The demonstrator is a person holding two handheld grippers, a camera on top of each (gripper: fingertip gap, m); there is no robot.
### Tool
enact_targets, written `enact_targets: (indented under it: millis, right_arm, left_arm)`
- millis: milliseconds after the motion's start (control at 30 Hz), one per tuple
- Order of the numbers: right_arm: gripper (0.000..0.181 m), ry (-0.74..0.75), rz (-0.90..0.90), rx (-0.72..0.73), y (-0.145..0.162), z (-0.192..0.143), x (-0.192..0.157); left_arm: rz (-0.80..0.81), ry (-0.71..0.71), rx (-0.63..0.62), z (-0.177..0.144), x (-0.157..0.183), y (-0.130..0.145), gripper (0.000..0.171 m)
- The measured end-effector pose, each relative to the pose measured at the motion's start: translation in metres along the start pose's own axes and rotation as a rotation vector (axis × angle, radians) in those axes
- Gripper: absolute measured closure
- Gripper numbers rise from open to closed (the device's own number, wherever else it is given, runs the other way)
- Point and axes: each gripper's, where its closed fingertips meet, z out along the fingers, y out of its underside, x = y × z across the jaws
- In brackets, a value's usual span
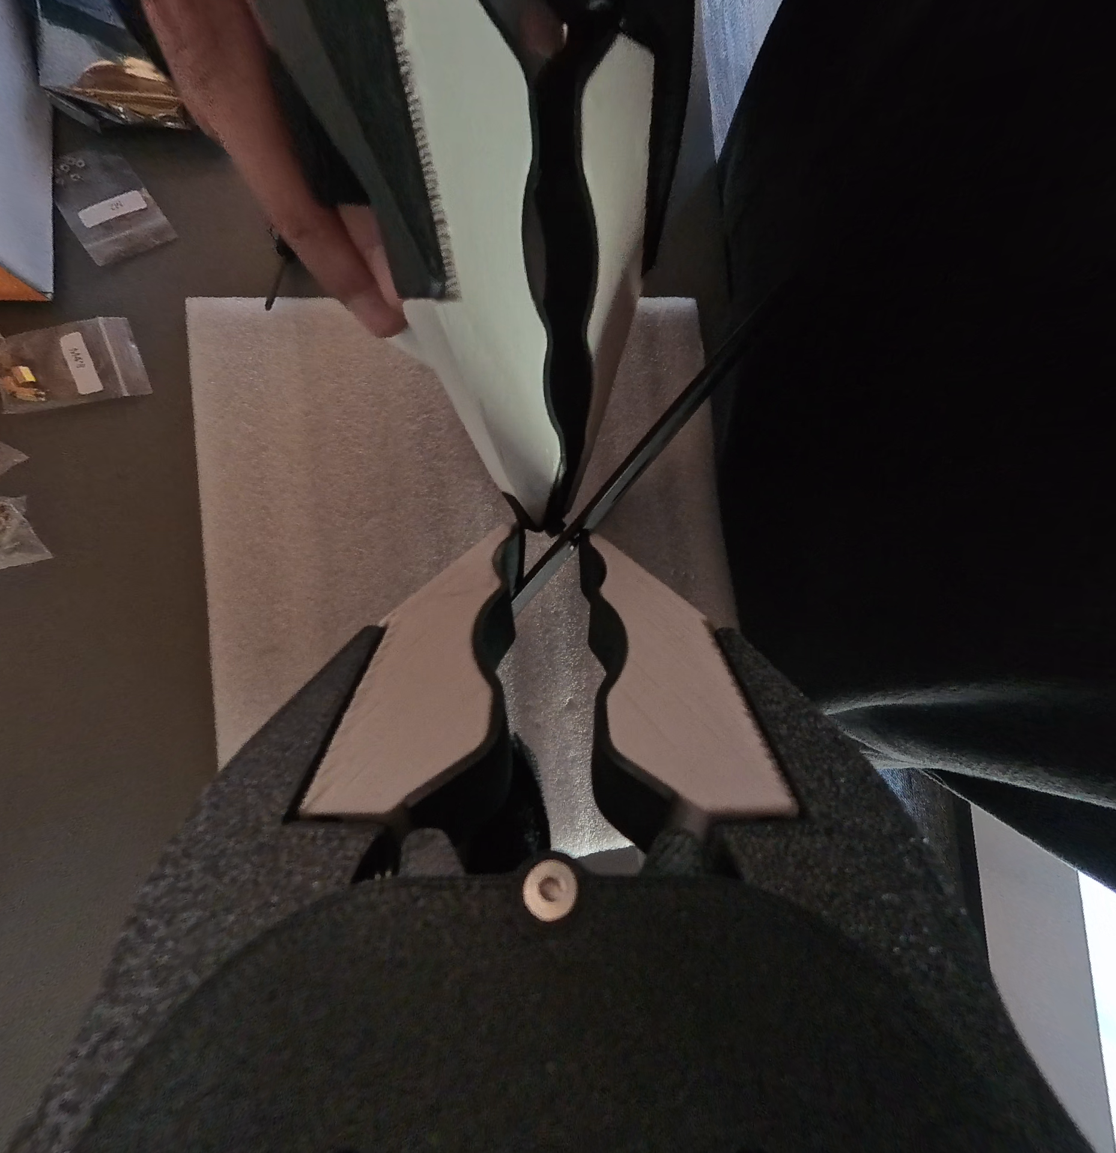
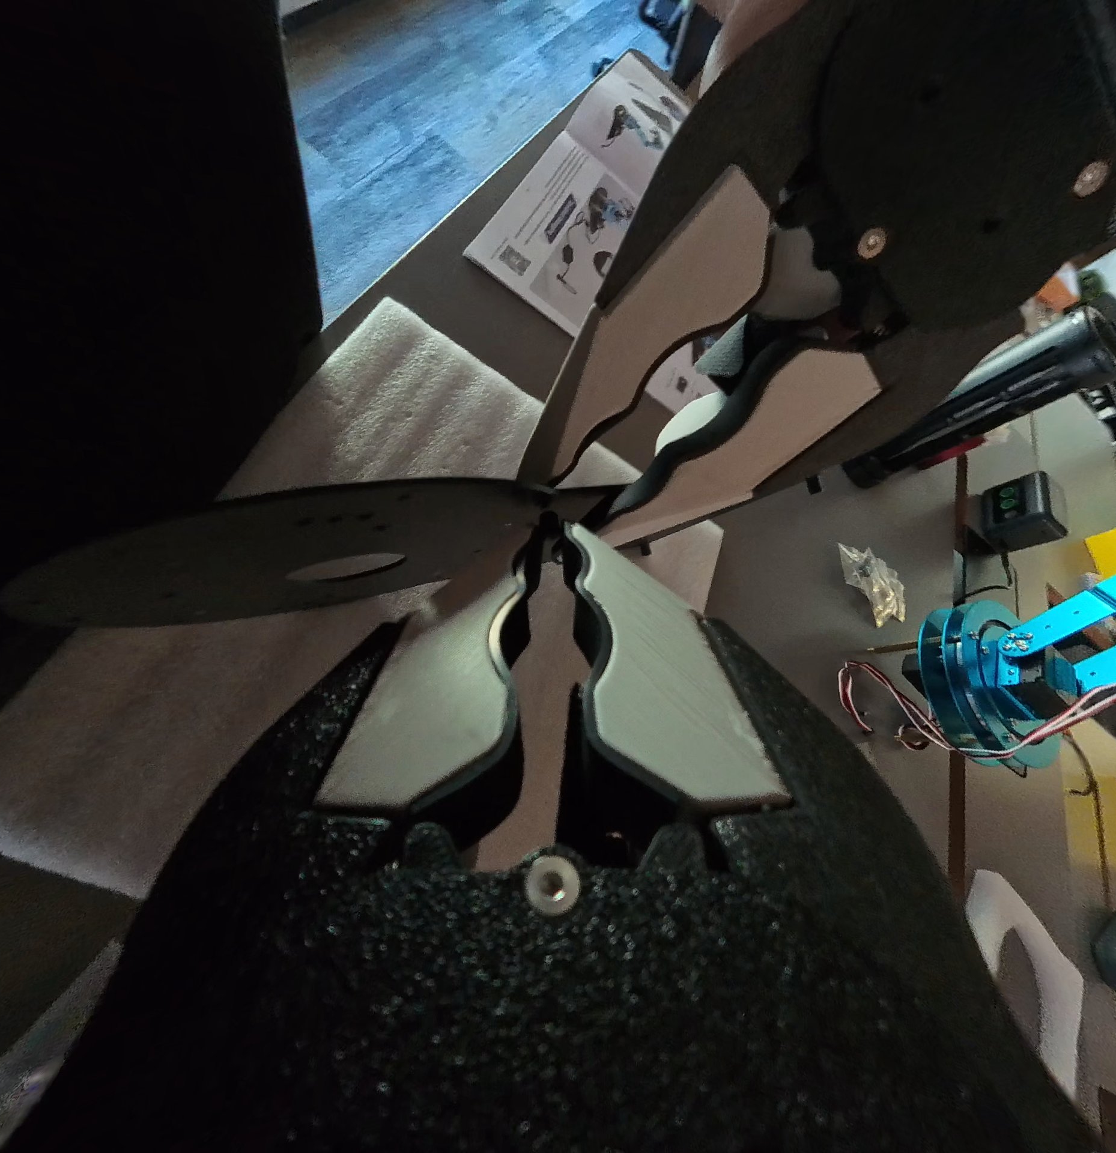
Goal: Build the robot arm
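1. Pinching at its very tips, the left gripper (image 1: 546, 541) had its jaws narrowed onto the edge of a thin black plate (image 1: 643, 462), which in the left wrist view showed only edge-on as a dark line slanting up to the right.
2. From the right wrist view the same plate (image 2: 243, 561) appeared as a flat dark disc with a round central hole and several small holes, held in the air above a white foam sheet (image 2: 387, 399) that lay on the dark counter (image 2: 792, 561).
3. The right gripper (image 2: 552, 549) had its tips drawn close at the same rim spot, meeting the left gripper (image 2: 565, 486) tip to tip; whether it truly clamped the plate I could not tell.
4. The plate looked stiff, thin and smooth, probably light but slippery at the edge, so a hold well in from the rim, on the flat faces, seemed safest.
5. Around the foam lay small clear bags of hardware (image 1: 115, 209) and an open printed booklet (image 2: 574, 206).
6. A blue metal arm assembly (image 2: 1005, 667) with trailing wires stood well apart at the right.
7. A hand (image 1: 331, 243) gripped the right tool's body.
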Motion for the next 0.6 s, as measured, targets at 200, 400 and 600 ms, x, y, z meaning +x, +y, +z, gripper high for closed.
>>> enact_targets:
  millis: [200,400,600]
  right_arm:
    - [0.178,-0.122,0.004,-0.015,-0.0015,0.0001,-0.0007]
    - [0.177,-0.227,0.115,0.067,-0.0029,-0.0005,-0.0010]
    - [0.177,-0.256,0.276,0.144,-0.0051,-0.0009,-0.0007]
  left_arm:
    - [0.004,0.008,-0.008,-0.0005,0.0008,0.0006,0.156]
    - [0.020,0.003,-0.008,-0.0005,0.0007,0.0008,0.155]
    - [0.025,0.005,-0.008,-0.0008,0.0012,0.0012,0.155]
